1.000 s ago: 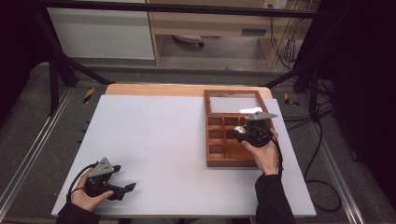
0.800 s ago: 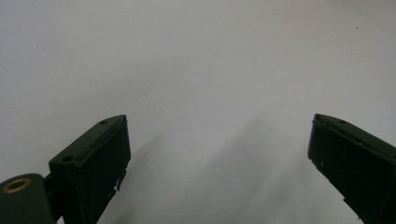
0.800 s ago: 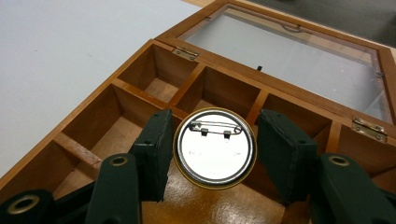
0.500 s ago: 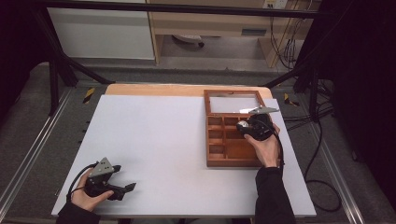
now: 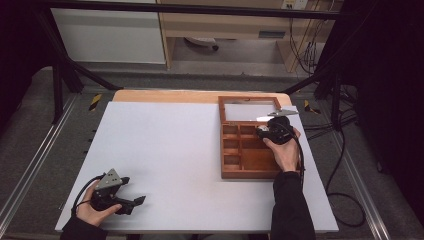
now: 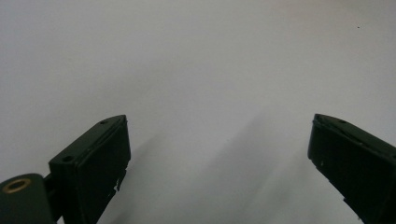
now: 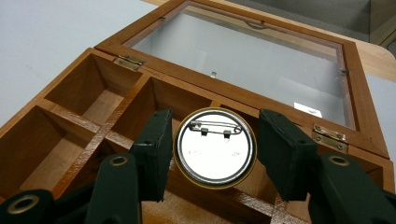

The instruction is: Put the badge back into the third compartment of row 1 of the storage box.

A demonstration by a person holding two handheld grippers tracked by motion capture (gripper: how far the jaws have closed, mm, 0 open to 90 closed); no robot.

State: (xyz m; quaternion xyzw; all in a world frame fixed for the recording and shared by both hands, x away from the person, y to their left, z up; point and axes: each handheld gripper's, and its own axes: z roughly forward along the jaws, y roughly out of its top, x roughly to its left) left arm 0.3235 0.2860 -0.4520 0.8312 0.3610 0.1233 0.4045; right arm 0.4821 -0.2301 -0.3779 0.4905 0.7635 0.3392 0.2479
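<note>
Left gripper (image 5: 131, 202): I hold it low at the near left corner of the white table (image 5: 165, 150). In the left gripper view its jaws stand spread wide over bare white surface, nothing between them.

Right gripper (image 7: 212, 149): in the right gripper view my jaws pinch a round pin badge (image 7: 215, 148) by its edges. Back side faces the camera: silver metal, gold rim, safety pin across the upper part. Left pad touches the rim; at the right pad I cannot tell if a sliver of gap remains.

In the high view, the right gripper (image 5: 270, 131) is above the wooden box (image 5: 235, 172) on the right of the table, over its far row of compartments. Compartments in sight look bare wood.

Beyond: the box's glass lid (image 7: 243, 56) lies folded open on brass hinges (image 7: 330, 136), past the compartments.
</note>
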